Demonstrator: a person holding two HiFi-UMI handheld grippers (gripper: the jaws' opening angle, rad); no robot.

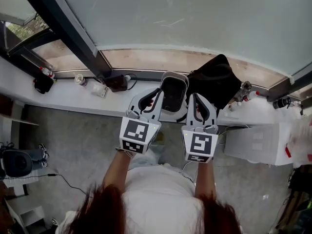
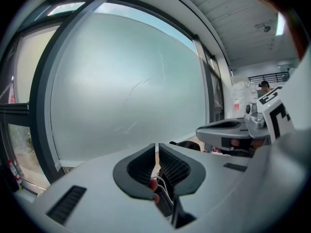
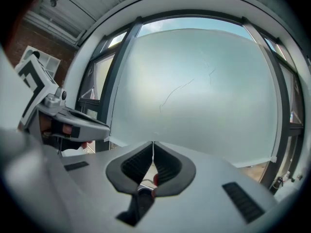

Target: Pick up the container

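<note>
Left tool [image 2: 156, 148]: jaws pressed together, nothing between. Right tool [image 3: 153, 145]: jaws pressed together, nothing between. Container [image 1: 174, 90]: upright on white sill [image 1: 68, 97], between both tools. Bag [image 1: 217, 79]: black, just right of container.

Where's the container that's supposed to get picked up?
In the head view the container sits mid-frame on the white window ledge, just left of the black bag.
</note>
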